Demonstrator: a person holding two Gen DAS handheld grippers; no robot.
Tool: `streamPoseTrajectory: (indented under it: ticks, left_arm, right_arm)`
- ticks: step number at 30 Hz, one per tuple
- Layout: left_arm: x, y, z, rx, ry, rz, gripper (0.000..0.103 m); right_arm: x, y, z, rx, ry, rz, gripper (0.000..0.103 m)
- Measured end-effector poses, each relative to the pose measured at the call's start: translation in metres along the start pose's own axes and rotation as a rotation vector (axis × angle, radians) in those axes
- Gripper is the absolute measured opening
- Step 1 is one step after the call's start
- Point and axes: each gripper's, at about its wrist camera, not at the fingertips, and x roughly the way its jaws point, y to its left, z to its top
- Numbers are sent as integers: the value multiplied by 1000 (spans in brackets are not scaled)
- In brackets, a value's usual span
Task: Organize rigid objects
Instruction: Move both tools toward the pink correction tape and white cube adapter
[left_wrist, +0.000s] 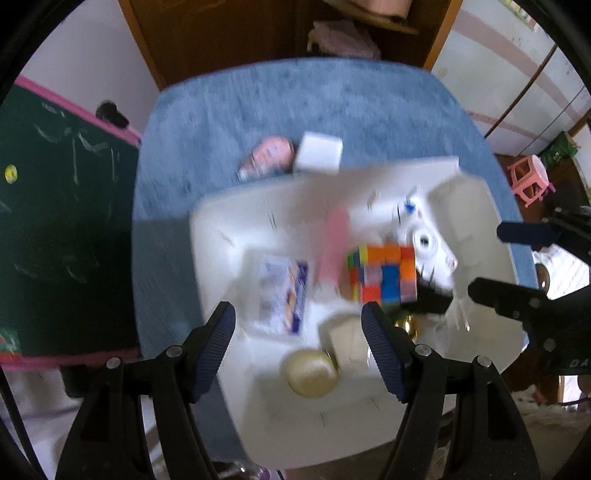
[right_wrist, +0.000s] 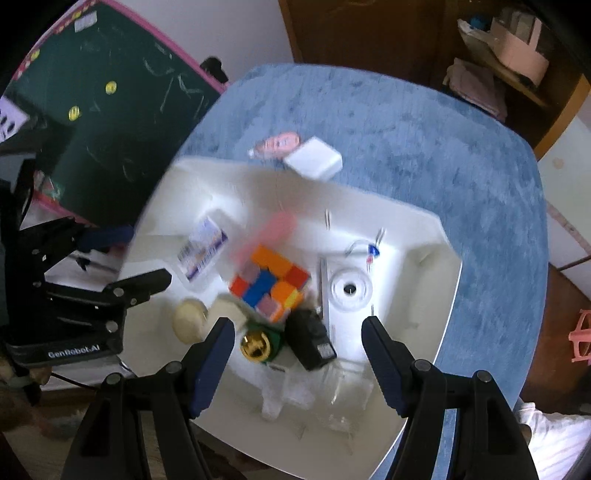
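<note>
A white bin sits on the blue table. In it lie a colourful puzzle cube, a blue-and-white packet, a cream round object, a white tape roll, a black object and a blurred pink stick. Beyond the bin's far edge, a white box and a pink tube lie on the table. My left gripper and right gripper hover above the bin, pointing down. Both are open and hold nothing.
A green chalkboard with a pink frame stands left of the table. A wooden cabinet is behind it. A pink stool stands on the floor at the right. A gold-capped green item lies in the bin.
</note>
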Motion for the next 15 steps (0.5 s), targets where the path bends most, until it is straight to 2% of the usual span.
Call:
streamPoseTrajectory:
  ticks: [6, 9, 12, 15]
  left_arm:
    - [-27, 17, 45, 56, -95, 40, 74]
    - [-36, 25, 67, 90, -134, 44, 74]
    - [-31, 32, 86, 129, -155, 54, 74]
    - [-12, 41, 104, 160, -138, 41, 74]
  right_arm:
    - [-17, -6, 45, 61, -29, 30, 72]
    - [-20, -13, 74, 132, -30, 41, 72]
    - [-13, -26, 102, 239, -22, 62, 75]
    - [2, -39, 126, 344, -2, 78, 77]
